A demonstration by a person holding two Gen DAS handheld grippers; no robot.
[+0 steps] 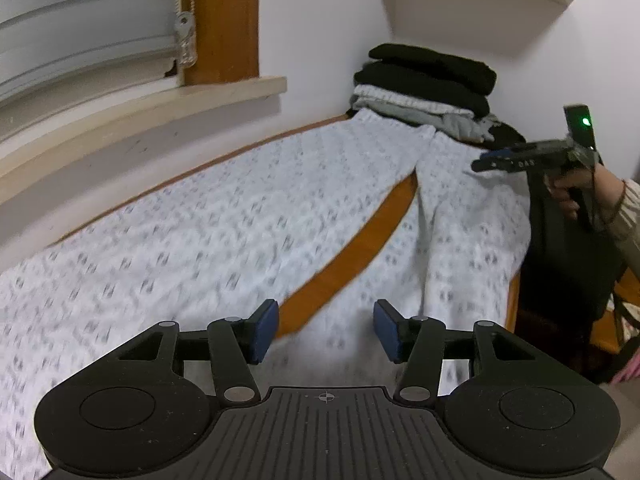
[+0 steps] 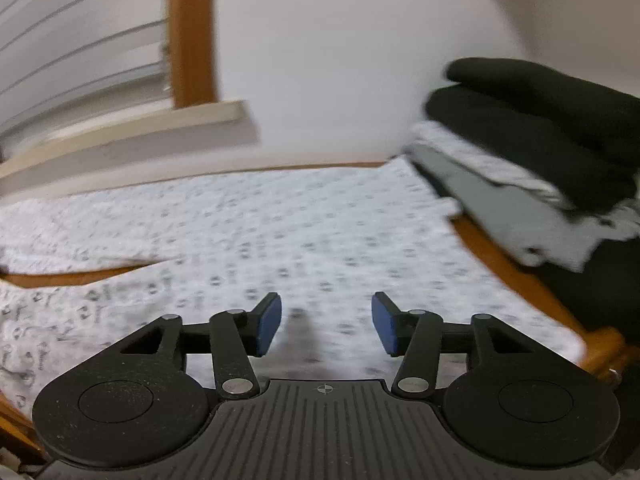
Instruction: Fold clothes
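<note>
Blurred by motion in both wrist views, so the small grey print on the white patterned garment [image 1: 208, 216] cannot be read. Garment spread flat over an orange-brown wooden tabletop [image 1: 360, 240], near end cut off beneath the left gripper [image 1: 326, 330]; two sections parted, baring a narrow strip of tabletop between them. Right section draped over the tabletop's right edge.

Left gripper released, blue pads apart, nothing between them, poised above the garment just past the near end of the bare strip. Right gripper [image 2: 326, 328] likewise released and empty over the garment's middle; seen from the left wrist as a dark tool in a hand [image 1: 576, 192], sleeve cut off at frame edge, jaws there too small to judge.

Stack of folded black, white and grey clothes [image 1: 428, 88] at the tabletop's far right corner, against the white wall [image 1: 320, 32]. Pale window sill [image 1: 140, 120] above the tabletop's far edge. Garment reaching nearly to that edge.
</note>
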